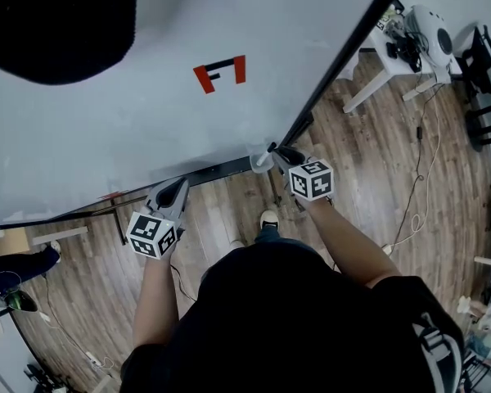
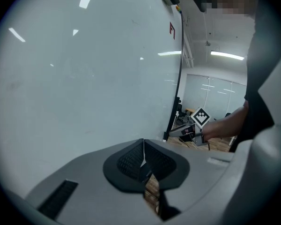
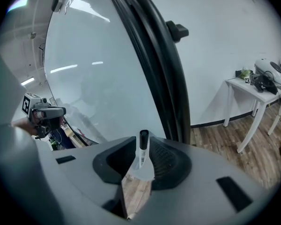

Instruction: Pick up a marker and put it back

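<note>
Two grippers face the large whiteboard (image 1: pixel 188 121): our left gripper (image 2: pixel 144 159) keeps its jaws pressed together with nothing between them, and our right gripper (image 3: pixel 142 159) has its jaws spread apart. Between these spread jaws the marker (image 3: pixel 143 146) stands with its black cap up in a small white holder (image 1: pixel 257 164) at the board's lower corner.

One whiteboard (image 1: pixel 229 121), one black-capped marker (image 3: pixel 143 151), two grippers (left (image 1: pixel 176 190), right (image 1: pixel 280 153)), one white side table (image 1: pixel 393 56), one red mark (image 1: pixel 221 73).
</note>
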